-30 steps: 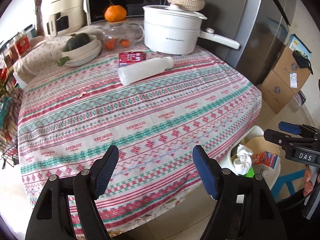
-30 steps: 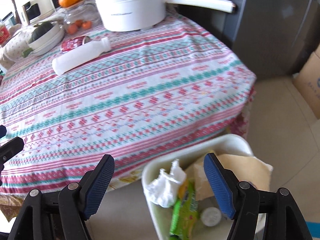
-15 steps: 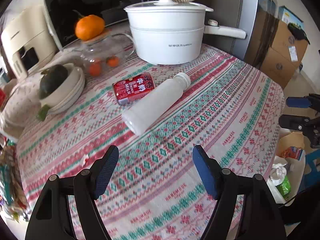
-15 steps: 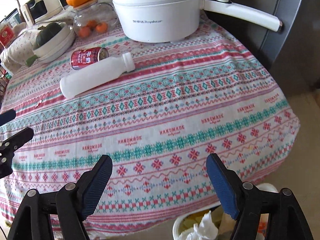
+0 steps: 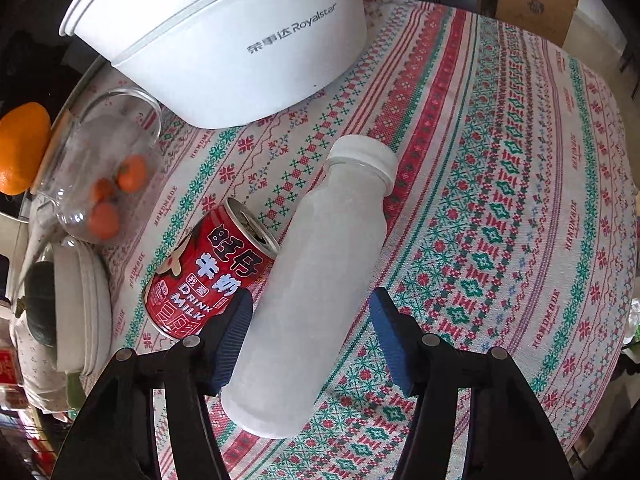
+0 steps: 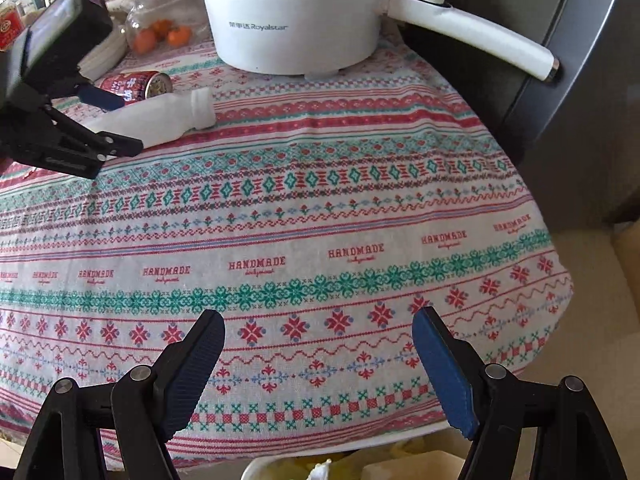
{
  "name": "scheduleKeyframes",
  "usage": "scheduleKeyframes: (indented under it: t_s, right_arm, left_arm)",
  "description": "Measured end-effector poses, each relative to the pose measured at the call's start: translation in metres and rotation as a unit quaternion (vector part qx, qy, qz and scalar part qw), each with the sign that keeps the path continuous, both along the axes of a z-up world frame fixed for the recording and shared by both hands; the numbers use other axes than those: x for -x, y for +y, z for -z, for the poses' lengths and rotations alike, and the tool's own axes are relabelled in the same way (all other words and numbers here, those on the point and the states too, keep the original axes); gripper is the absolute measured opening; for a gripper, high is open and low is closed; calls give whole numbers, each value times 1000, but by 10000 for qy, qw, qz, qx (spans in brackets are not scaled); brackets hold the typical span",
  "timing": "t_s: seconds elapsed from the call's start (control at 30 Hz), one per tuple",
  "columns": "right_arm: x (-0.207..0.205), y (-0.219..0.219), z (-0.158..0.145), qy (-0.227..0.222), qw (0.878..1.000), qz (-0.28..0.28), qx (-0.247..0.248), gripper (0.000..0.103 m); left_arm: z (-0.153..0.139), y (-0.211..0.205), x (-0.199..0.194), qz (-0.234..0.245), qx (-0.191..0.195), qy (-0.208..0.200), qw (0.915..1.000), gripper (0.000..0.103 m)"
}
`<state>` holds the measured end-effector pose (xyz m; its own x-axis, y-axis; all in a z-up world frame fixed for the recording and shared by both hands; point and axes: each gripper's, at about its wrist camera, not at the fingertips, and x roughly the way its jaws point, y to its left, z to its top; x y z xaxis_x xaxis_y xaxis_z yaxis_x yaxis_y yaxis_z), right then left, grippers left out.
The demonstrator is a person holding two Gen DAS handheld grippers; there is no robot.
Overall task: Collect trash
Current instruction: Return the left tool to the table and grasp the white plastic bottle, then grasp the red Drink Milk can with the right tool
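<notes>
Lying side by side: one white bottle (image 5: 320, 280), one red can (image 5: 208, 272).

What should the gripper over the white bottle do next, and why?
Probably close the left gripper a bit more on the white bottle. The bottle lies on its side on the tablecloth between the blue fingers, which have just been closing. One finger looks close to it, but a gap shows at the other, so it does not look gripped yet.

The left wrist view looks steeply down, close over the white bottle (image 5: 320, 280); the right wrist view faces across the surface (image 6: 320, 220) from its edge, farther back. Both share the bottle, milk can (image 5: 208, 272) and Royalstar pot (image 6: 296, 20).
</notes>
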<state>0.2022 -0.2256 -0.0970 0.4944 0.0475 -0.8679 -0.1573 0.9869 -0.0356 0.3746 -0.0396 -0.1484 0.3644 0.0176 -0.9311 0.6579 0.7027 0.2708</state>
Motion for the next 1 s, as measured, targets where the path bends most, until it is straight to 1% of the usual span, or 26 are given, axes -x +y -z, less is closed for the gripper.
scheduleKeyframes:
  t_s: [0.07,0.13,0.17,0.2,0.27,0.33,0.4,0.47,0.57,0.67,0.77,0.87,0.97,1.0]
  right_arm:
    - [2,2,-2,4,10000,-33,-12,81]
    - [3,4,-2,-7,10000,-75,10,81]
    - [3,4,-2,-13,10000,-63,46,81]
    - [2,4,-1,-21,10000,-37,89,81]
    - [2,3,-1,-55,9999,4,136,81]
    - [2,2,-2,-108,9998,37,183,81]
    - [4,3,-3,-146,9997,44,199,81]
    - [5,6,-3,-81,9999,-68,93,81]
    - [0,21,-2,21,9992,-374,-120,81]
    - [-17,45,-7,25,9959,-842,-335,81]
    - [-39,74,-14,-140,9889,-1425,-388,81]
    - [-66,112,-15,-258,9792,-2005,-144,81]
    - [-97,149,-8,-302,9685,-2472,65,81]
    - [-110,163,-4,-309,9643,-2622,192,81]
  left_arm:
    - [5,0,-2,-156,-71,44,9998,61]
    - [11,4,-2,-495,-118,98,9987,56]
    - [13,7,-1,-637,-45,121,9979,54]
    - [11,11,2,-798,117,145,9966,53]
    - [8,24,10,-1151,557,320,9913,53]
    - [3,40,26,-1531,1017,432,9820,52]
    - [-3,58,48,-1927,1434,481,9695,52]
    - [-13,77,73,-2228,1753,516,9576,52]
    - [-34,106,111,-2674,2280,476,9350,51]
    - [-58,123,151,-2915,2450,111,9246,51]
    - [-80,141,188,-3143,2639,-198,9117,51]
    - [-87,156,195,-3228,2735,-399,9052,51]
    - [-88,177,194,-3407,2965,-438,8911,51]
    - [-88,183,194,-3461,2994,-427,8881,51]
